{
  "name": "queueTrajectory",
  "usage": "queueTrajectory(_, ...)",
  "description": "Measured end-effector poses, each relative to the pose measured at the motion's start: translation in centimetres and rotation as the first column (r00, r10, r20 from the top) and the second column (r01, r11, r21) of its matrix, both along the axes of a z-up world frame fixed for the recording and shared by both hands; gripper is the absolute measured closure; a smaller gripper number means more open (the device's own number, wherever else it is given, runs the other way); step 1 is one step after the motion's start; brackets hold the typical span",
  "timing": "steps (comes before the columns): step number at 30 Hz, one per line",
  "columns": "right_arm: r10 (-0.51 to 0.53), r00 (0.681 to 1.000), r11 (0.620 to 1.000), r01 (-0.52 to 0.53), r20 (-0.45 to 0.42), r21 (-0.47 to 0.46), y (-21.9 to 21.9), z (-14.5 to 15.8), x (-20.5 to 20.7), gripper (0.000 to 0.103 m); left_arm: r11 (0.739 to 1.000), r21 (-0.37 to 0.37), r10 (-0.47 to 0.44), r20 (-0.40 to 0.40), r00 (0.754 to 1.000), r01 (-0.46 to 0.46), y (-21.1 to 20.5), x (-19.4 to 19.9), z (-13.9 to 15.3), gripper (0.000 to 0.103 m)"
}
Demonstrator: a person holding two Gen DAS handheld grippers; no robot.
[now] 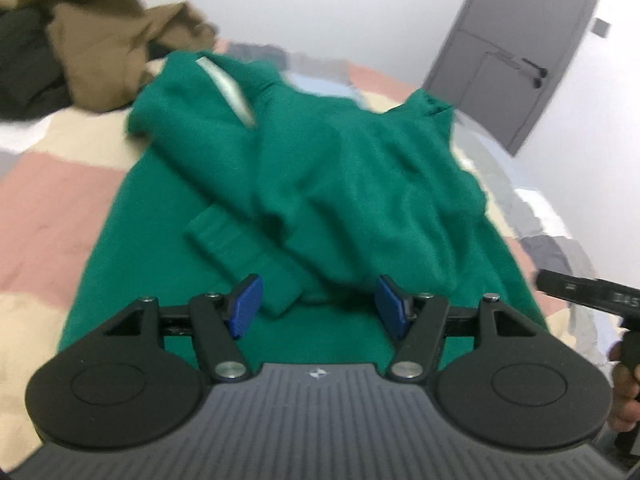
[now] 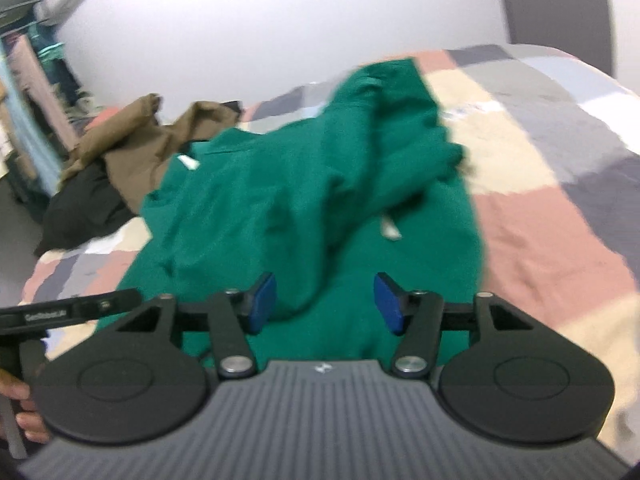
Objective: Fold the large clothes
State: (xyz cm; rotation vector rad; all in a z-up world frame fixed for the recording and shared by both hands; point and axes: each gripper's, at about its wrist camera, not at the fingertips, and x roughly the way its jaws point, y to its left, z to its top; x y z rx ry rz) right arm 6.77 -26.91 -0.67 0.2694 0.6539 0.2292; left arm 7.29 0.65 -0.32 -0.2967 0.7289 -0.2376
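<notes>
A green garment is lying rumpled on the bed, covering much of the patchwork quilt, with a sleeve cuff resting across its lower part and a white tag showing near the far edge. The left gripper is hovering over the near hem, its blue fingers spread and holding nothing. The right gripper is hanging likewise, fingers spread and empty. Brown clothing and a black piece are lying beyond; a grey door is standing behind.

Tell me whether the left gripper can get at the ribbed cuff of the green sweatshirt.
Probably yes: the left gripper is open, and the ribbed cuff lies on top, uncovered, just ahead of its fingers.
</notes>
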Motion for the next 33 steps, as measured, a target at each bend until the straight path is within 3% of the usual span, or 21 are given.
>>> queueTrajectory(6,-0.199,0.970,0.974,0.212,-0.143,0.079,-6.0,-1.6,-1.9,0.024,0.990,-0.051,0.126,-0.122,0.984,-0.133,4.5,-0.9,-1.4,0.035)
queueTrajectory(10,-0.311,0.916,0.915,0.361,-0.253,0.179,-9.6,-3.5,-2.1,0.016,0.961,-0.134,0.211,-0.206,0.956,-0.241,7.5,-0.7,-1.8,0.028)
queueTrajectory(13,-0.223,0.922,0.892,0.325,-0.317,0.315,-10.4,-4.9,-1.4,0.016,0.934,-0.196,0.251,-0.239,0.938,-0.300,9.6,-1.0,-1.8,0.028)
queueTrajectory(16,-0.119,0.926,0.868,0.273,-0.360,0.416,-9.8,-6.3,-0.9,0.015,0.917,-0.194,0.295,-0.259,0.920,-0.349,11.1,-0.8,-1.7,0.027)
queueTrajectory(19,-0.051,0.926,0.874,0.222,-0.373,0.432,-8.2,-6.7,-0.4,0.015,0.893,-0.210,0.331,-0.293,0.897,-0.398,12.4,-0.6,-2.2,0.026)
queueTrajectory(23,-0.043,0.920,0.908,0.199,-0.390,0.369,-6.3,-7.1,-0.1,0.015,0.864,-0.168,0.405,-0.331,0.853,-0.475,13.4,-0.1,-3.4,0.026)
queueTrajectory(26,-0.023,0.922,0.903,0.185,-0.386,0.387,-6.4,-7.2,-0.1,0.015,0.841,-0.166,0.438,-0.350,0.828,-0.515,14.1,0.0,-4.1,0.026)
queueTrajectory(28,-0.007,0.926,0.888,0.179,-0.378,0.423,-6.8,-7.1,-0.1,0.015,0.852,-0.158,0.421,-0.361,0.833,-0.499,14.1,0.6,-4.9,0.026)
queueTrajectory(31,0.043,0.937,0.857,0.143,-0.345,0.495,-6.9,-6.9,-0.2,0.015,0.845,-0.165,0.417,-0.393,0.819,-0.509,14.1,1.3,-5.8,0.026)
queueTrajectory(33,0.090,0.945,0.830,0.104,-0.316,0.548,-6.6,-6.6,-0.4,0.015,0.849,-0.189,0.393,-0.397,0.829,-0.493,13.9,1.5,-5.9,0.024)
